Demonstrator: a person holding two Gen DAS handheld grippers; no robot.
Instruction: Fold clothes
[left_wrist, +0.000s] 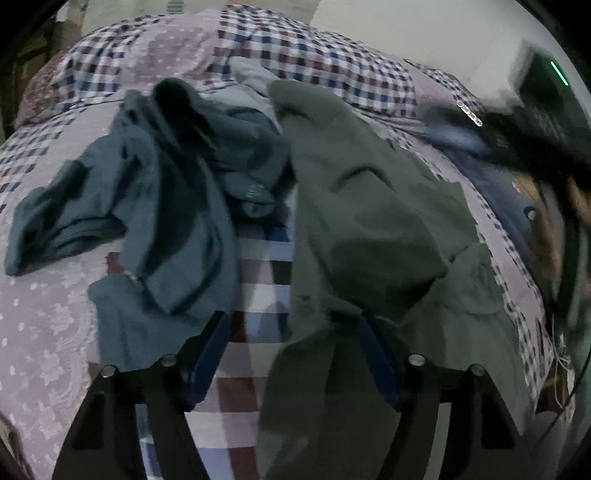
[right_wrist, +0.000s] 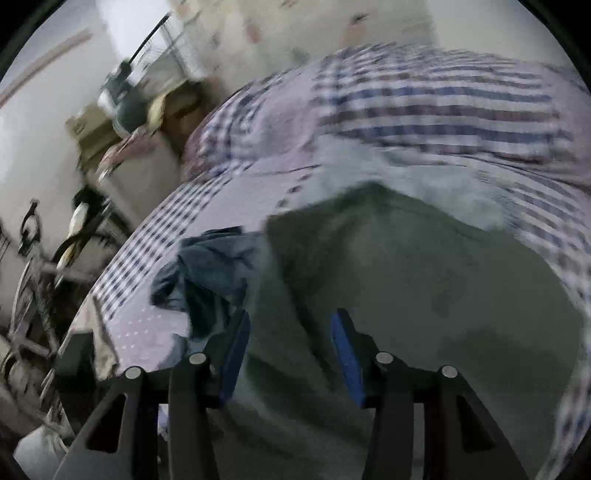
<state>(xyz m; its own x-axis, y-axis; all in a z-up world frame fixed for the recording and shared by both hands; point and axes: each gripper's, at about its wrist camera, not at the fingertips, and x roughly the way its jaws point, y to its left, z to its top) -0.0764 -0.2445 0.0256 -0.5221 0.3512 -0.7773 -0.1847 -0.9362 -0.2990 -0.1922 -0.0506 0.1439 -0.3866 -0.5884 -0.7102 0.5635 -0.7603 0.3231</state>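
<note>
while spread wide, left gripper (left_wrist: 295, 332) and right gripper (right_wrist: 290, 332) over olive garment (left_wrist: 369, 221) at frame centre; risks snagging crumpled teal garment (left_wrist: 166, 206) alongside, left.

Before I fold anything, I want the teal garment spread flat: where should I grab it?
Grip the teal garment by the loose end lying flat at its far left, coming in from the left over bare bedspread. Its middle is bunched and its right side runs close to the olive garment.
</note>
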